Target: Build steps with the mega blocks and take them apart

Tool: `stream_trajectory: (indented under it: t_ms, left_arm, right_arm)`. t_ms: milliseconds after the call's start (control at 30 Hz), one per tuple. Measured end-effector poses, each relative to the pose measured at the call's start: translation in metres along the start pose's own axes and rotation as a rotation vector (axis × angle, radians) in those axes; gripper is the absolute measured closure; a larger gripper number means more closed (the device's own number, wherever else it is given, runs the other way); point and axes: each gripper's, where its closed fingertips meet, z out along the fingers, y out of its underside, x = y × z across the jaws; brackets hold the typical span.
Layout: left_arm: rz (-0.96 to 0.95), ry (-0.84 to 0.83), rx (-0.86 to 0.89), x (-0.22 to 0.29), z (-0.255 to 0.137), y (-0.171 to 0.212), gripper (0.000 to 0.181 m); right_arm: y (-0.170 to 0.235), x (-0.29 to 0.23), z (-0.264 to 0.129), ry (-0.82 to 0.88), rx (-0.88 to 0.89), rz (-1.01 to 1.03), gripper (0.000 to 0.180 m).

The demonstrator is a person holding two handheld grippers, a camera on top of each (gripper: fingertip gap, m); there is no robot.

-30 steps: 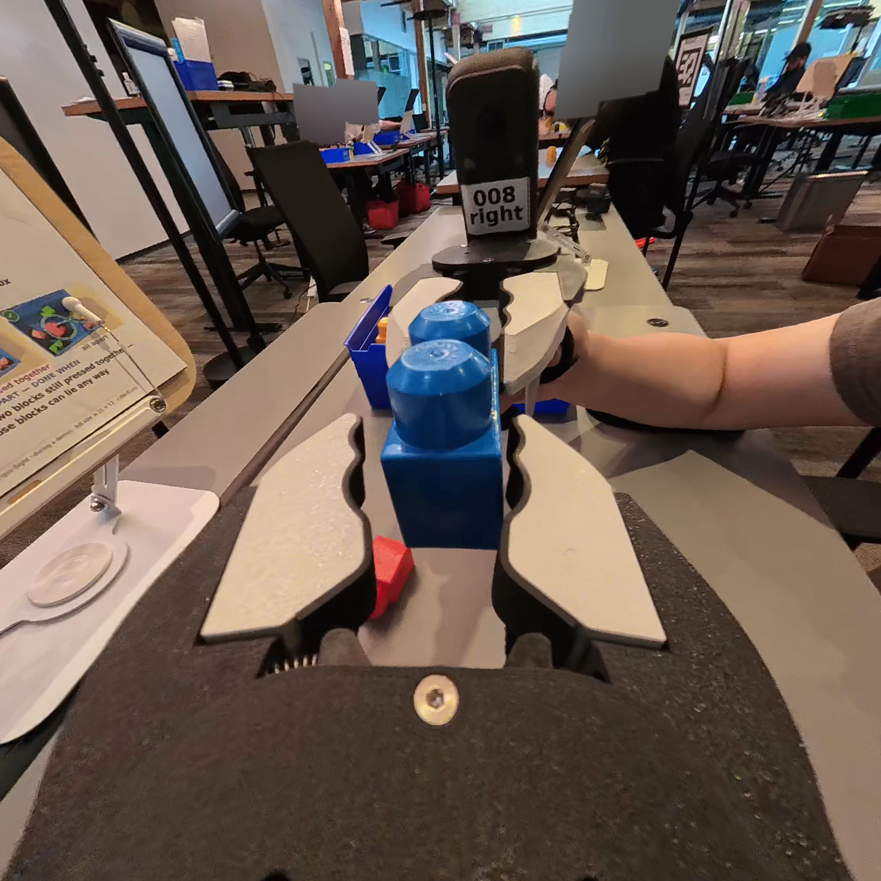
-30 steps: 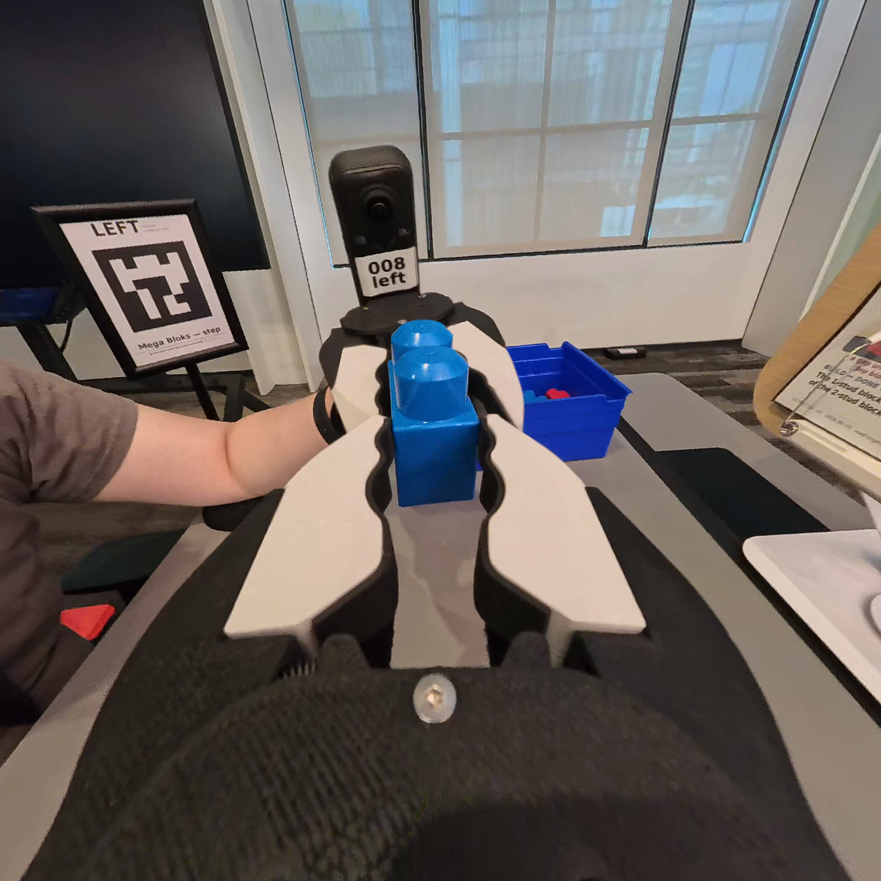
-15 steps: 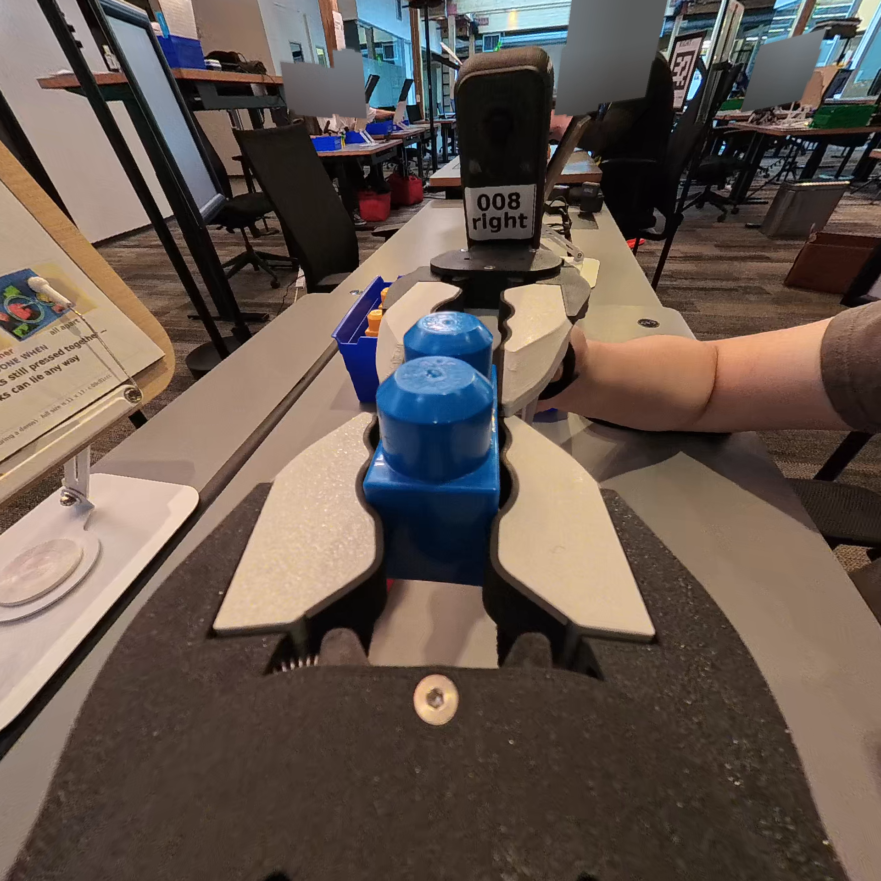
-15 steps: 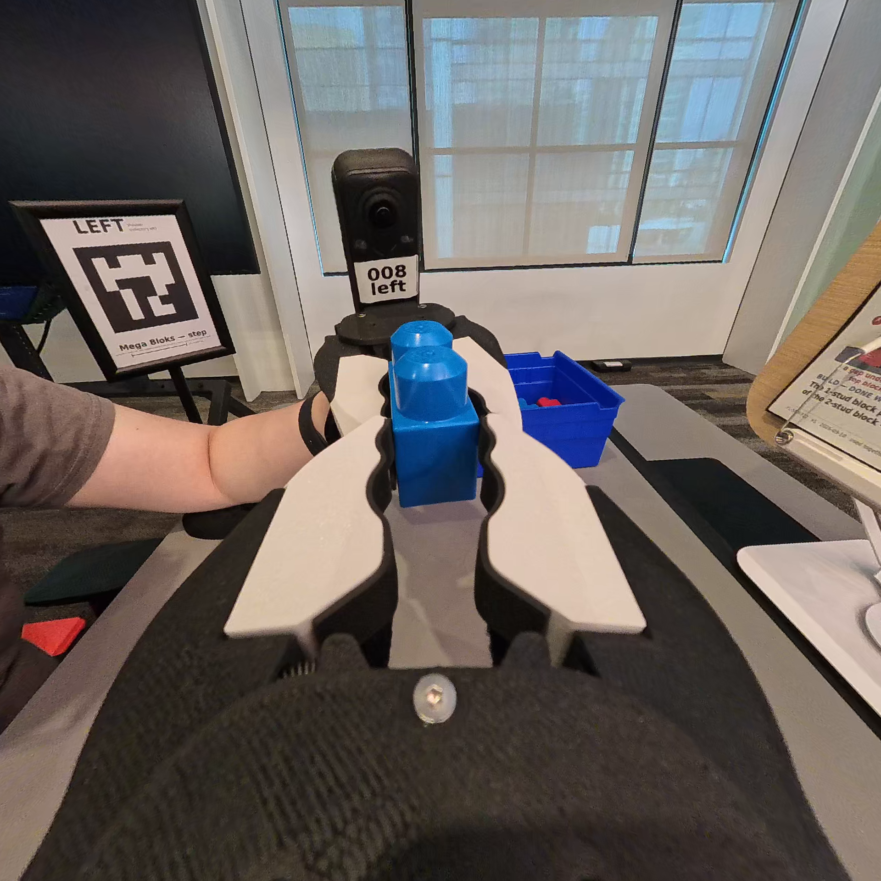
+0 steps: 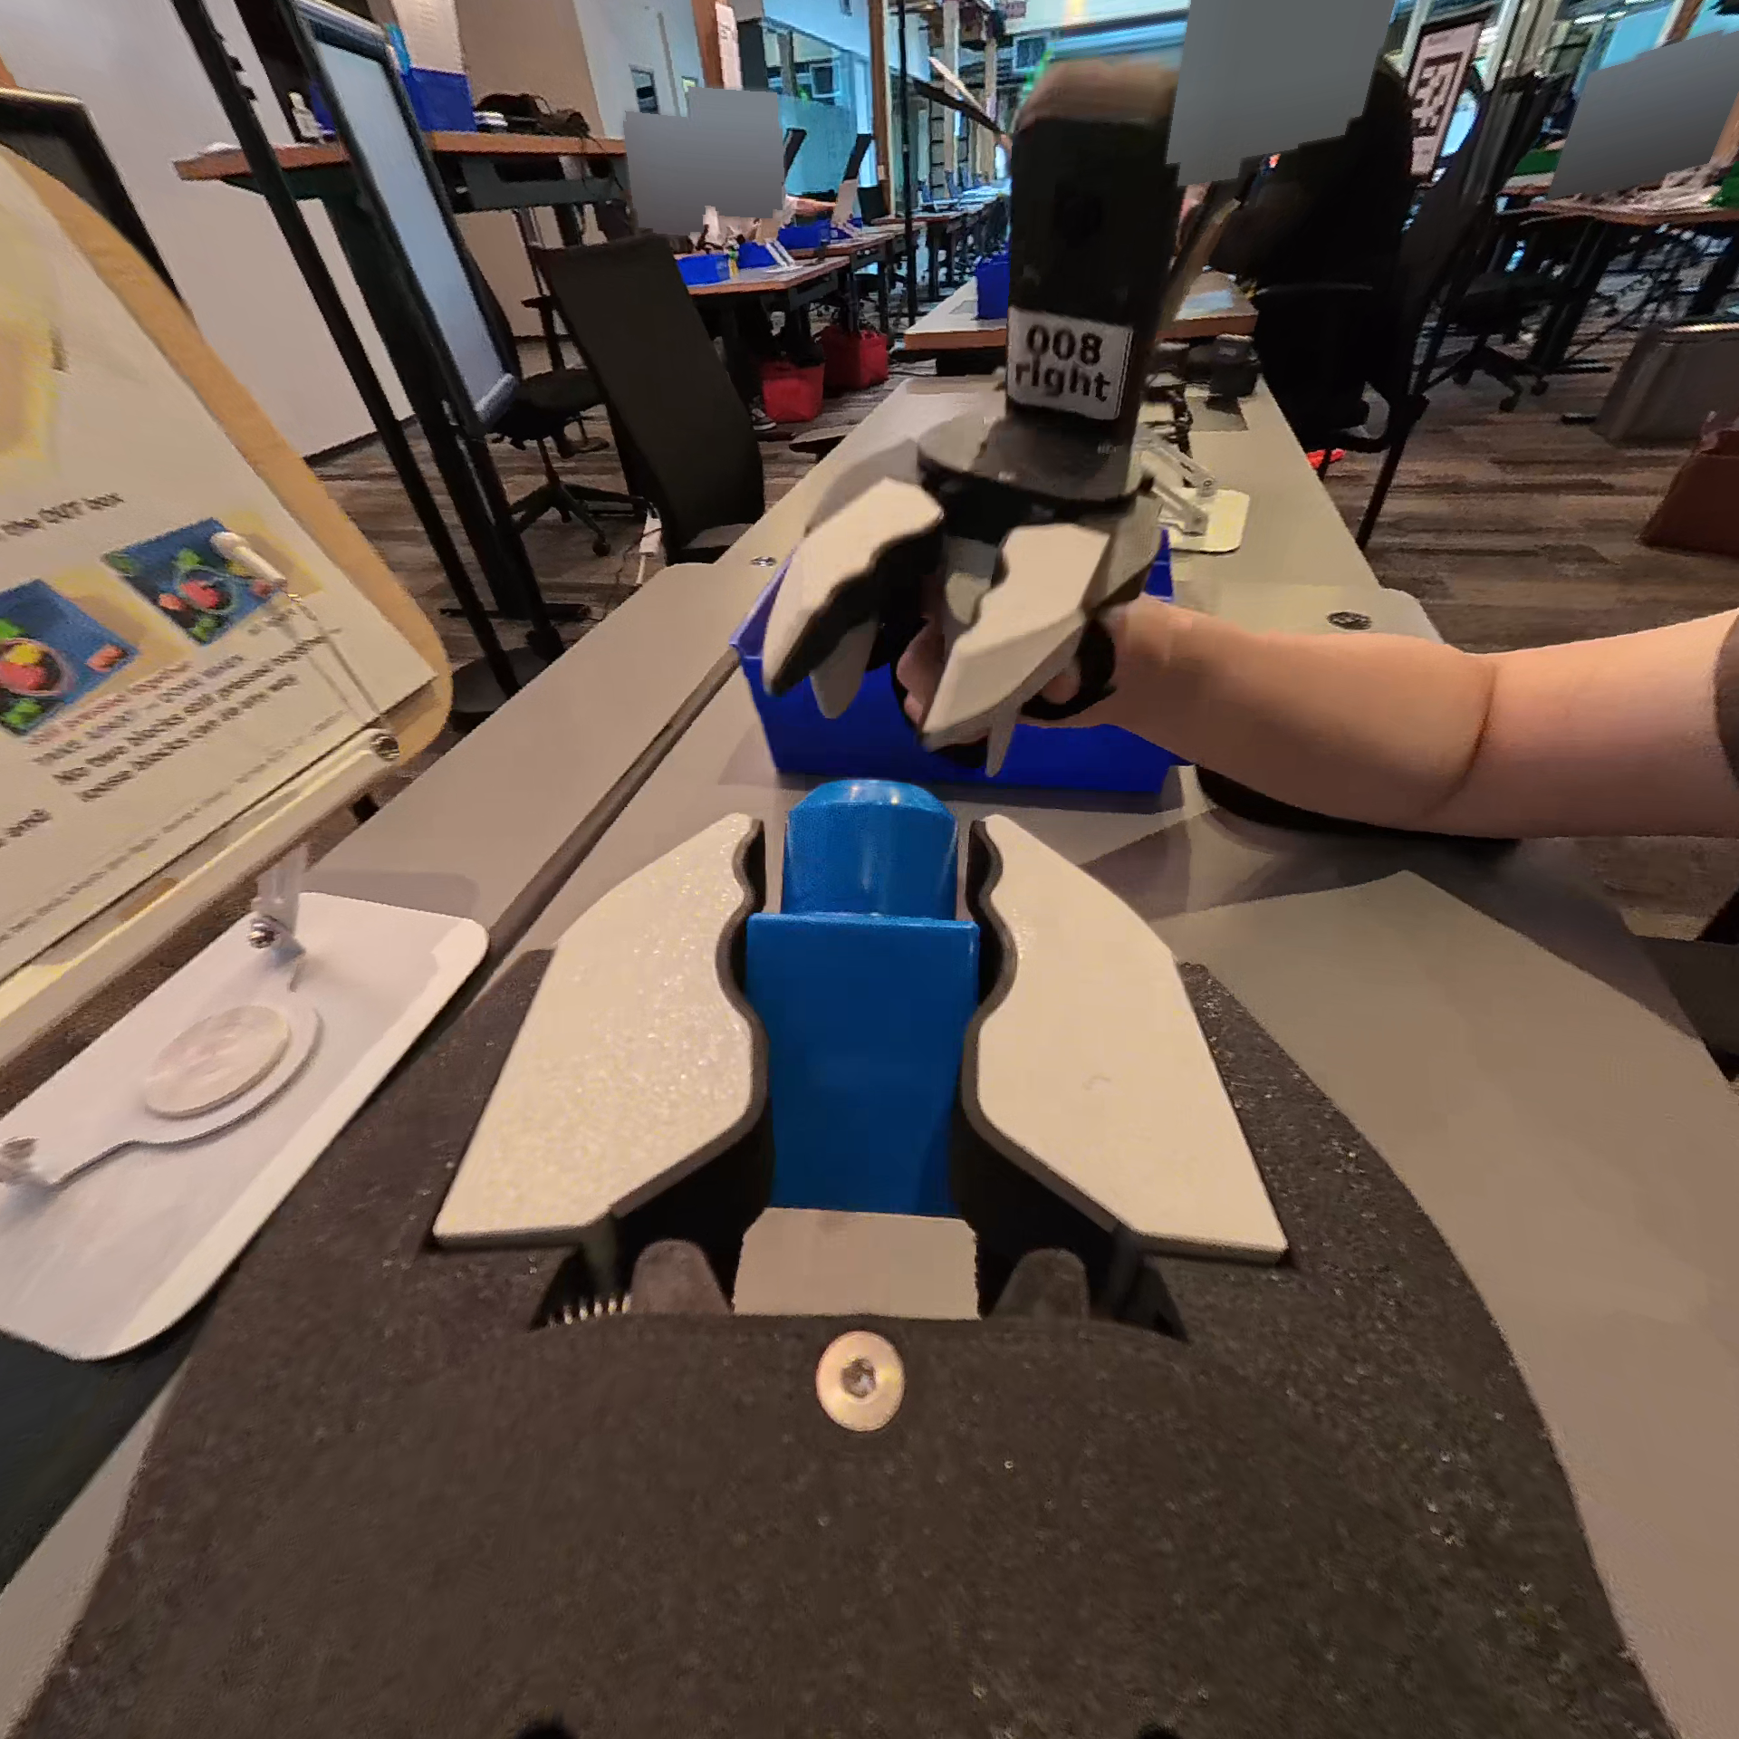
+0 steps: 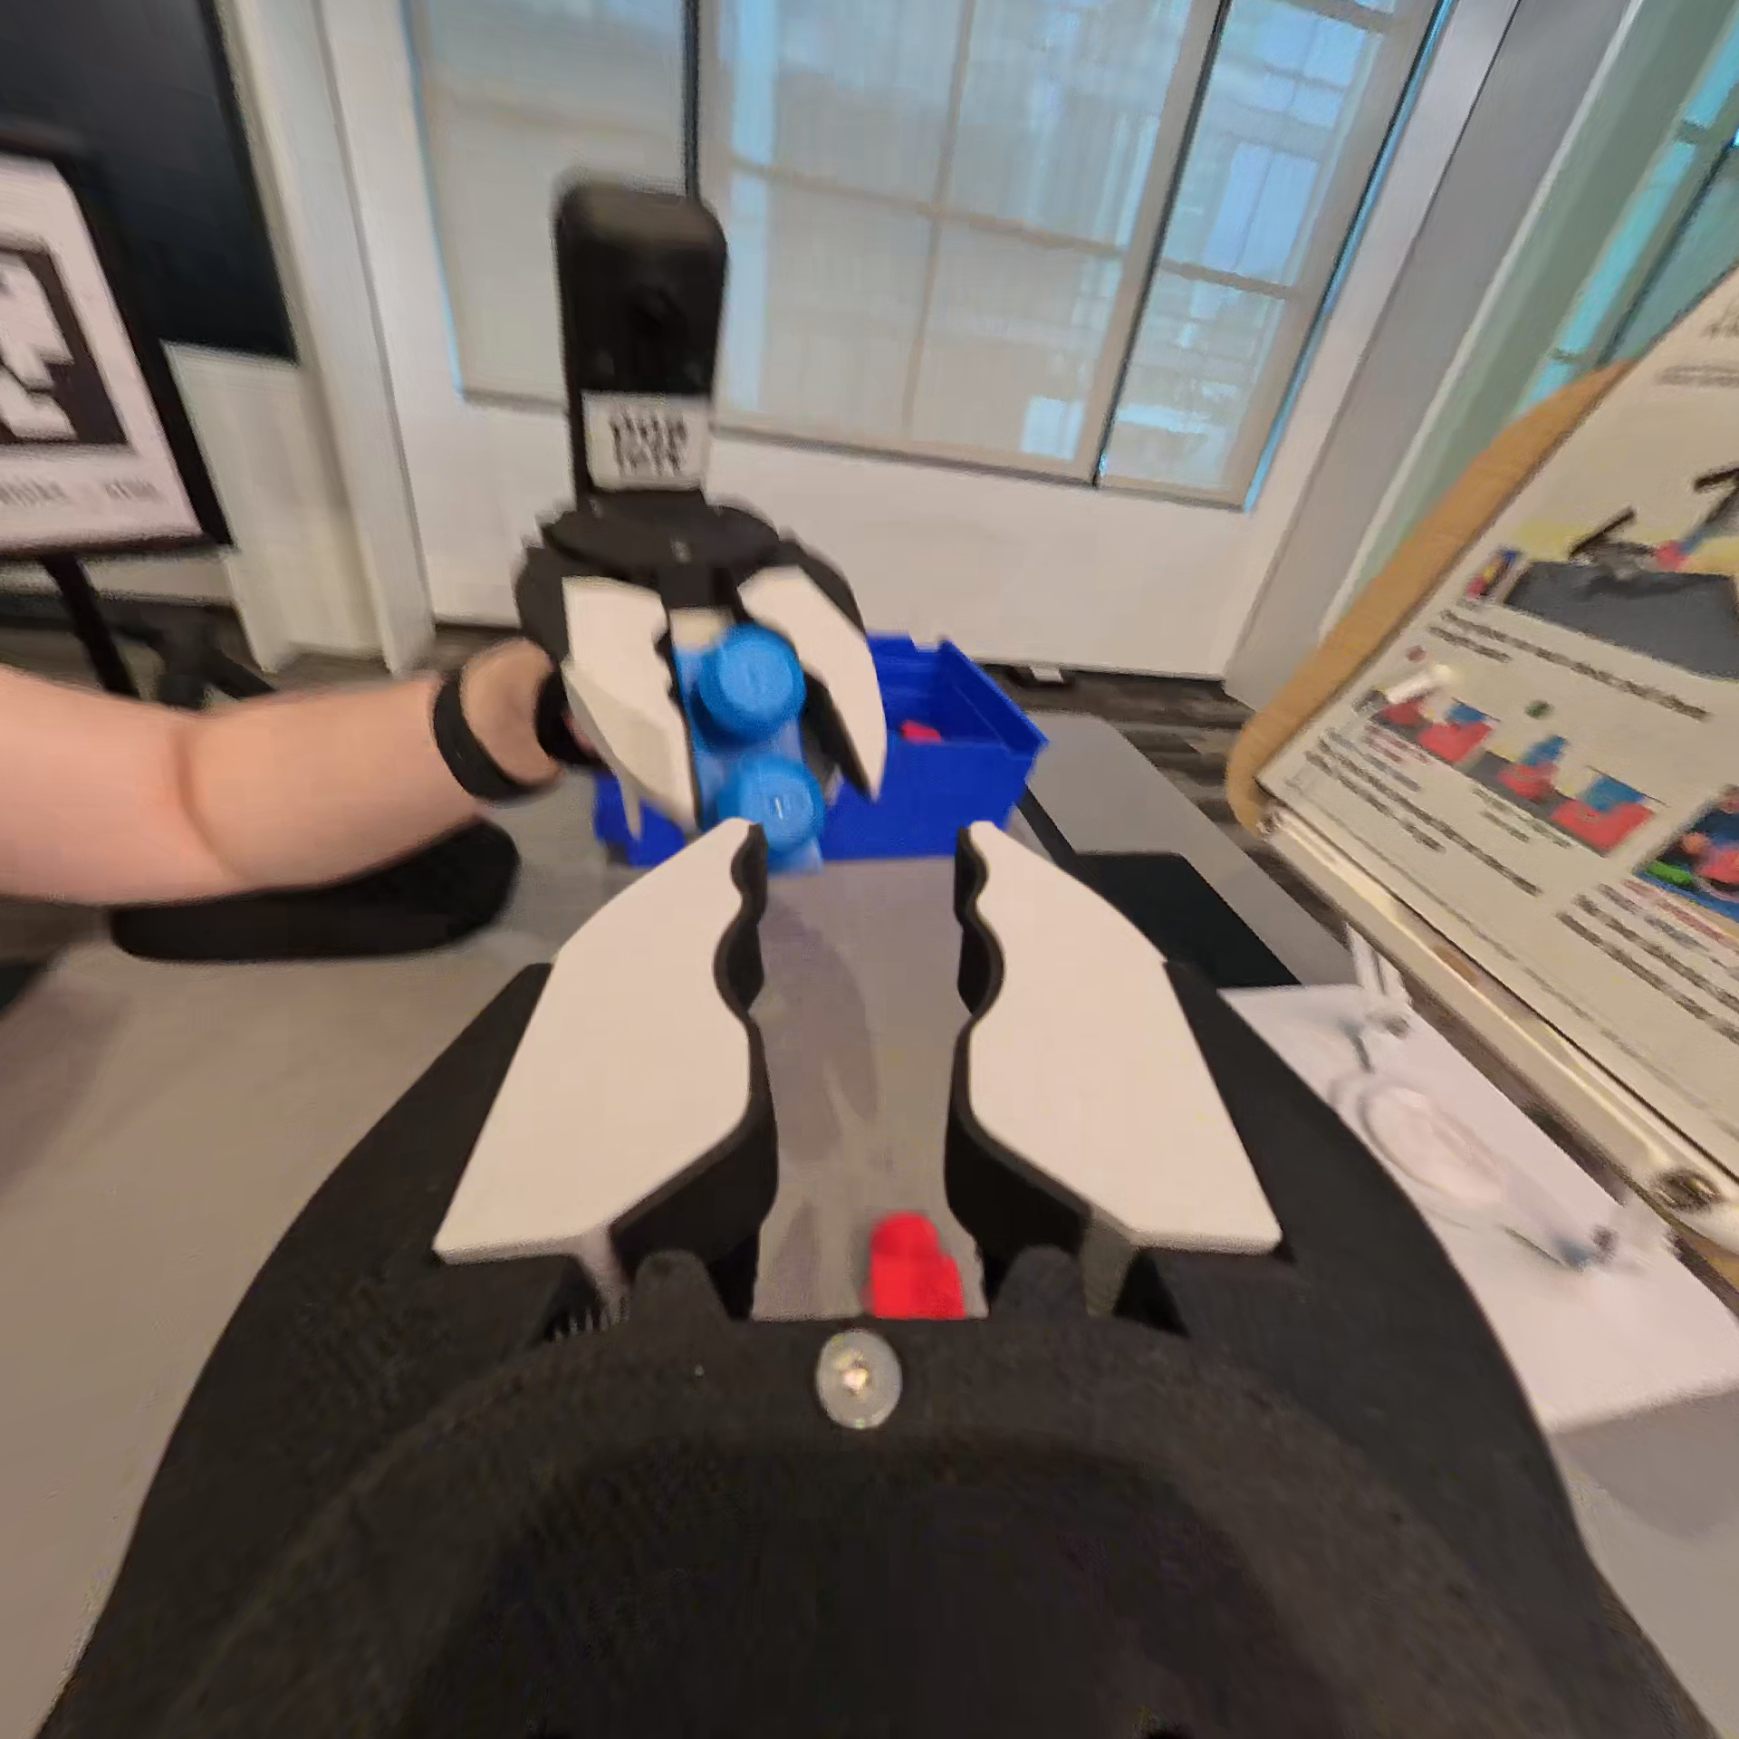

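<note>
My left gripper [image 5: 861, 828] is shut on a blue two-stud mega block [image 5: 861, 1035] and holds it tilted, studs pointing away from the camera. In the right wrist view the left gripper [image 6: 762, 786] shows farther off with the blue block [image 6: 753, 678], studs facing that camera. My right gripper [image 6: 852, 837] is open and empty, apart from the block. It shows raised and tilted in the left wrist view [image 5: 875, 696]. A red block [image 6: 908, 1261] lies on the grey table under the right gripper's base.
A blue bin [image 5: 1082, 757] stands on the table behind the right gripper; another blue bin [image 6: 950, 762] with small pieces stands behind the left one. An instruction board [image 5: 188, 640] on a white base [image 5: 235, 1082] stands along one table edge. A marker sign [image 6: 66, 423] stands beyond. Across from one pair of fingers to the other is roughly 4 centimeters.
Both grippers held the blue block upright on the table. The right gripper has let go and pulled back and up. The left gripper has tilted the block forward.
</note>
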Motion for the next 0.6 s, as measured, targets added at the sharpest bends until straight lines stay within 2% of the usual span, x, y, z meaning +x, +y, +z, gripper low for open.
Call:
stream_trajectory:
  t_ms: [67, 167, 233, 333, 467, 533, 600]
  left_arm:
    - [-0.016, 0.008, -0.021, -0.002, -0.006, 0.001, 0.139]
    - [0.000, 0.000, -0.041, -0.004, -0.008, 0.002, 0.140]
    - [-0.014, 0.016, -0.017, 0.000, -0.007, -0.002, 0.140]
    - [-0.047, 0.085, 0.039, 0.015, -0.002, -0.013, 0.140]
    - [-0.004, 0.108, 0.082, 0.027, 0.001, -0.021, 0.140]
    - [-0.010, 0.150, 0.111, 0.035, -0.001, -0.027, 0.140]
    - [-0.007, 0.186, 0.107, 0.040, -0.003, -0.027, 0.139]
  right_arm:
    - [0.022, 0.006, 0.003, 0.000, -0.079, 0.031, 0.142]
    - [0.035, -0.006, 0.011, -0.111, -0.106, 0.121, 0.147]
    - [0.033, -0.018, 0.018, -0.166, -0.070, 0.128, 0.145]
    - [0.032, -0.040, 0.033, -0.218, -0.026, 0.108, 0.132]
    - [0.018, -0.057, 0.042, -0.198, 0.080, 0.024, 0.133]
    - [0.012, -0.058, 0.039, -0.188, 0.106, 0.010, 0.144]
    - [0.007, -0.060, 0.036, -0.205, 0.105, 0.008, 0.145]
